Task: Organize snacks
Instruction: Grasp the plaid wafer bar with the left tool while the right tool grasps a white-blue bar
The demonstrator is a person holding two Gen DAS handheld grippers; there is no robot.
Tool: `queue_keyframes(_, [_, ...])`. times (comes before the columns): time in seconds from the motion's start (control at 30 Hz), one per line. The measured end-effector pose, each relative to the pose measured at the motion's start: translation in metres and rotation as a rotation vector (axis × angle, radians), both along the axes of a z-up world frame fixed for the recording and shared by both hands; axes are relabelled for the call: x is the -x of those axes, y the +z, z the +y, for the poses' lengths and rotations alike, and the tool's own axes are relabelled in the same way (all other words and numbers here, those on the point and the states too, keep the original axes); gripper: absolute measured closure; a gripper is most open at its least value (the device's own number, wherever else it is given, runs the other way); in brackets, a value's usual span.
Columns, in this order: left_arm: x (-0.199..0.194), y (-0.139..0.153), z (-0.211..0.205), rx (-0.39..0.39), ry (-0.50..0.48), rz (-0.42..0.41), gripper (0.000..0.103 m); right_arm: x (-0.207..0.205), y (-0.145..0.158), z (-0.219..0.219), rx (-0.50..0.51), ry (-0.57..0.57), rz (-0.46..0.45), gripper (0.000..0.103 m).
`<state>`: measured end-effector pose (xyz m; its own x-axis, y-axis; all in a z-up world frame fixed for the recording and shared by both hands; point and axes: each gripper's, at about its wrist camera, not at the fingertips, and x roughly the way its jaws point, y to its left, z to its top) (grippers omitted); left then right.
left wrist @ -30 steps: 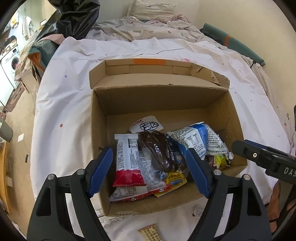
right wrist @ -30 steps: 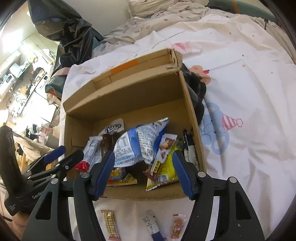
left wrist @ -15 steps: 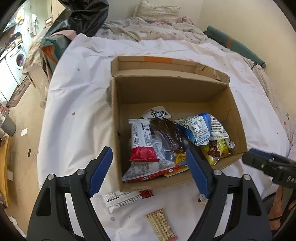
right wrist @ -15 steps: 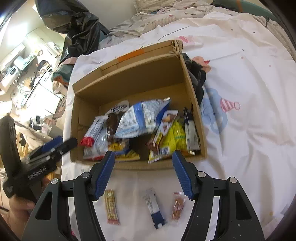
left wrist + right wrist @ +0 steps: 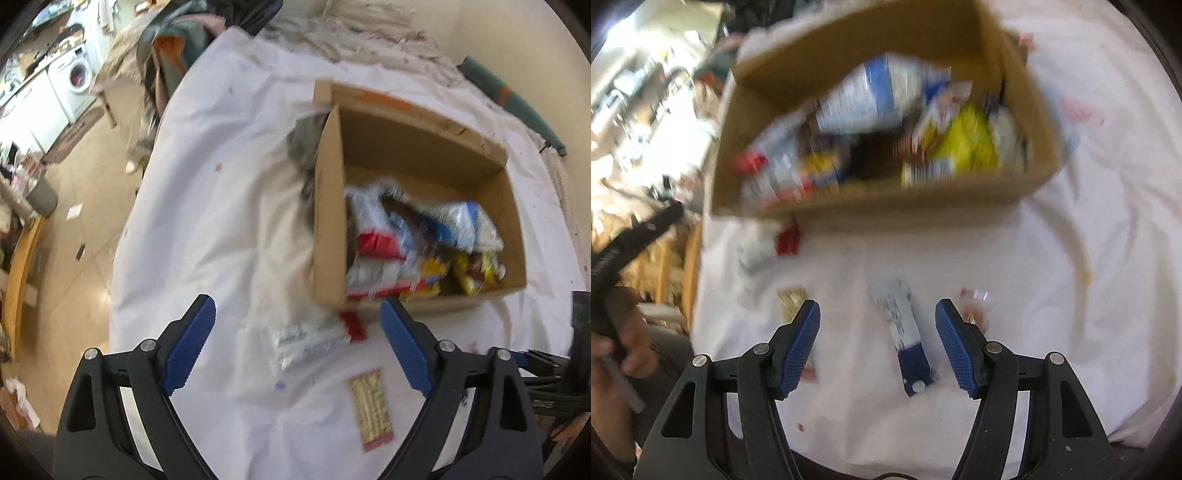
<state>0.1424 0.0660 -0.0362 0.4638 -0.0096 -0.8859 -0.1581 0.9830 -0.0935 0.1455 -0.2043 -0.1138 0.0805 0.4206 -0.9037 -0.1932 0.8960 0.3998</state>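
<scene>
A cardboard box [image 5: 327,229] is sitting on a white sheet [image 5: 229,206] spread over a bed, and it is holding a loose heap of snack packets: a blue-and-white bag [image 5: 871,96], a yellow packet [image 5: 967,147] and a red-and-white wrapper [image 5: 373,240] are showing among them, though blur is hiding the finer print. The left gripper [image 5: 295,347] is hanging over the sheet just in front of the box, its jaws opening and standing wide apart with nothing pressed between the pads; a white packet with a red end [image 5: 314,336] is lying flat on the sheet below the gap, close to the box's near wall. A tan bar with a red end [image 5: 369,410] is lying a little nearer the camera, apart from that packet. The right gripper [image 5: 877,347] is pointing down at the sheet with its 2 blue pads apart and gripping nothing (a white-and-blue bar [image 5: 903,339] is lying on the sheet between them, touching neither). Just beyond the right pad, a small clear packet [image 5: 975,306] is resting on the sheet. In the right wrist view, a hand [image 5: 617,354] is holding the left tool's handle at the left edge.
</scene>
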Motion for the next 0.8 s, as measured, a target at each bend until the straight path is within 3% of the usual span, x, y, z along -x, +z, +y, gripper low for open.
queue_keyframes(0.07, [0.007, -0.01, -0.003, 0.026, -0.001, 0.034, 0.014, 0.0, -0.018, 0.012, 0.062, 0.044, 0.045, 0.043])
queue_keyframes(0.13, [0.013, -0.017, -0.01, 0.042, -0.015, 0.056, 0.014, 0.001, -0.029, 0.023, 0.147, 0.091, 0.049, 0.066])
queue_keyframes(0.2, [0.017, -0.018, -0.016, 0.035, -0.029, 0.053, 0.014, 0.003, -0.028, 0.031, 0.206, 0.137, -0.012, 0.084])
queue_keyframes(0.3, [0.021, -0.018, -0.024, 0.018, -0.04, 0.046, 0.014, 0.003, -0.025, 0.029, 0.192, 0.127, -0.027, 0.085])
queue_keyframes(0.4, [0.022, -0.03, -0.034, 0.036, -0.049, 0.088, 0.015, 0.001, -0.012, 0.017, 0.106, 0.076, -0.043, 0.085])
queue_keyframes(0.57, [0.033, -0.065, -0.056, 0.153, -0.045, 0.198, 0.032, -0.003, 0.003, 0.003, -0.004, 0.01, -0.064, 0.085])
queue_keyframes(0.8, [0.037, -0.092, -0.091, 0.095, -0.073, 0.254, 0.034, -0.007, 0.012, -0.005, -0.087, -0.002, -0.056, 0.084])
